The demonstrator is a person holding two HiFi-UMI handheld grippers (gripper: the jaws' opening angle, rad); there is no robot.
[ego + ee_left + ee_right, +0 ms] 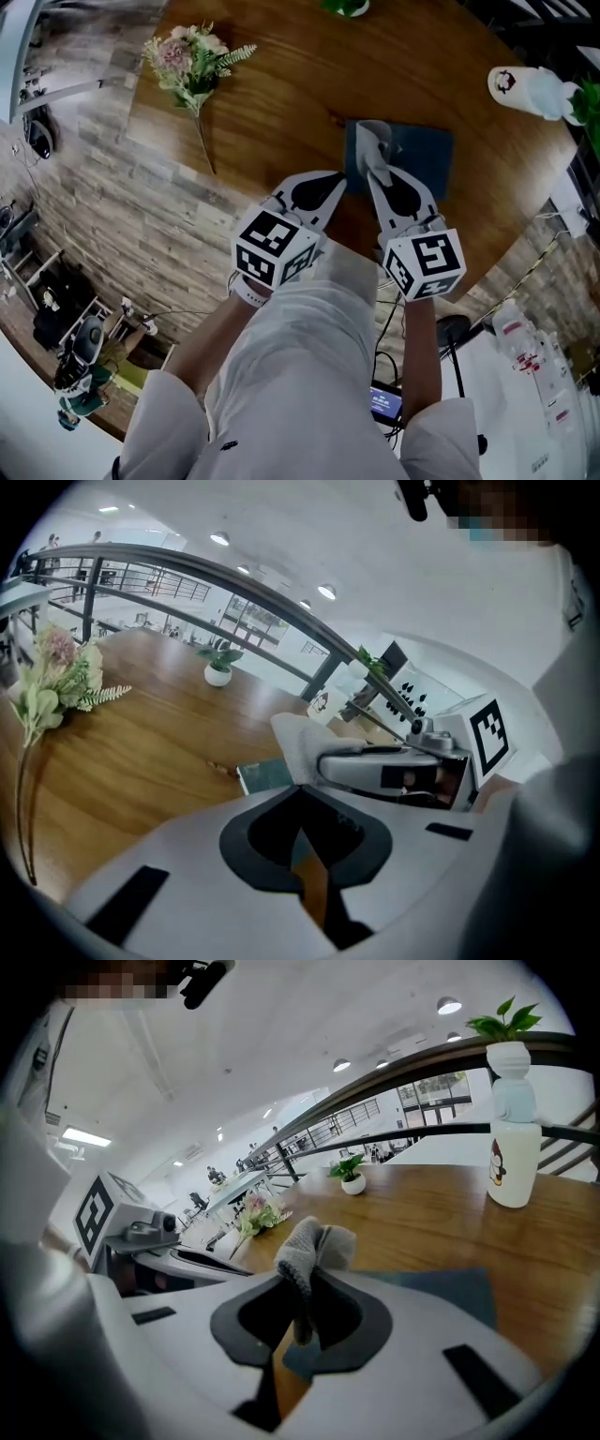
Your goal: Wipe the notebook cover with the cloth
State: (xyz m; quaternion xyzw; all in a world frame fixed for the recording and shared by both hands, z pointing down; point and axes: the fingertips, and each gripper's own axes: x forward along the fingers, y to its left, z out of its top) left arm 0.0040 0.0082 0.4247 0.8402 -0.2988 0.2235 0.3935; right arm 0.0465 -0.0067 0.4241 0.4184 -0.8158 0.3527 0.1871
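Right gripper [302, 1286] is pinching the cloth [315, 1244] over the notebook [424, 150]. Left gripper [299, 797] is pressed together and empty at the notebook's near-left corner on the table [281, 84]. We'd lower the cloth flat, press lightly, make straight overlapping strokes, and let the left pin the corner.

**Round wooden table in a bright, open hall**

A round table [281, 94] of brown wood is seen from above, set on a floor [112, 216] of grey-brown planks. A dark rack [56, 300] loaded with gear is placed at the floor's left edge, and cables [548, 253] are trailed over the planks at the right. Behind the table a curved dark railing [187, 569] is shown, with glazing [253, 621] beyond it. The ceiling [309, 1026] is white and is lit by round recessed lamps [326, 592] and by a strip light [84, 1136]. Desks [234, 1185] can be made out far off past the railing, though no detail can be told there.
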